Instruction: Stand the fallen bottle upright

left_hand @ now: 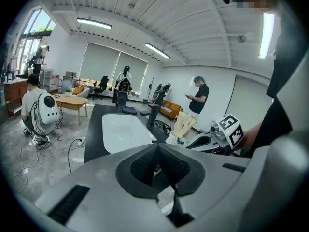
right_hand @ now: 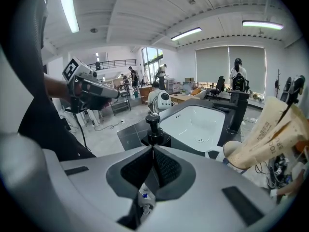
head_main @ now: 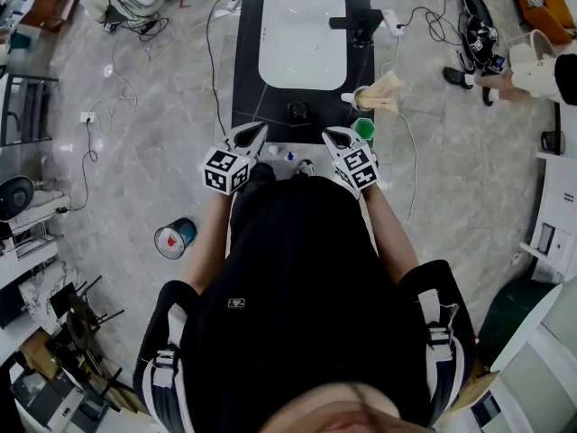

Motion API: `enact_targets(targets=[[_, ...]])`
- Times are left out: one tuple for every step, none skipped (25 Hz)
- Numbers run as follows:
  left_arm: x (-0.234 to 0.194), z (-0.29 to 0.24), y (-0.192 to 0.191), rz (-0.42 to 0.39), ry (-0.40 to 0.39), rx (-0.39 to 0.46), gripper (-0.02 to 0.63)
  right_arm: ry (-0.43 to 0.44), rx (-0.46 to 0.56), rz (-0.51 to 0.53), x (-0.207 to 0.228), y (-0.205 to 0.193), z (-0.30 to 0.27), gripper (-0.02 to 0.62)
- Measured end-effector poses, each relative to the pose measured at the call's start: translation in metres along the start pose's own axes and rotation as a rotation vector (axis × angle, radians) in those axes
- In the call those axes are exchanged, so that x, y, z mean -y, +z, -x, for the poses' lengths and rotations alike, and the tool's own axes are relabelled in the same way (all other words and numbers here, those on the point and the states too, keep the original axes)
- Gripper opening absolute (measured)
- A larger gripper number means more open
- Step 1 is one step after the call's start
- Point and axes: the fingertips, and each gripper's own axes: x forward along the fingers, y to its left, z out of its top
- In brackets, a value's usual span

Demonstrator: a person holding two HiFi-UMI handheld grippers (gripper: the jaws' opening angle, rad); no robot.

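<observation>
The left gripper is seen with its jaws brought fully together, and nothing is held between them. The right gripper is closed in the same way, pad against pad, and it is also empty. In the head view both grippers are held side by side just below the middle of the frame, with their tips directed to the top.

Between the two grippers, touched by neither, a small pale bottle with a blue spot is found on a light patch at the near end of the counter. Whether it lies on its side cannot be told with certainty, because it is very small.

The counter is black and long. A black pump dispenser is placed on it beyond the right gripper's jaws. A white basin is set into the counter further up, with a black faucet at its side. A green cup and a beige bag are placed at the right edge.

Around the counter a grey marble floor is seen, with cables lying on it and a round teal can at the left. In the left gripper view, a crouching person and a standing person are visible in a large bright room.
</observation>
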Motion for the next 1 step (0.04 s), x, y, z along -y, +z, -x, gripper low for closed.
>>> enact_targets(targets=[[-0.0005,0.0010,-0.0002,0.001,0.001,0.000,0.015,0.000,-0.002,0.000,-0.0006,-0.0004,-0.0002,0.064]])
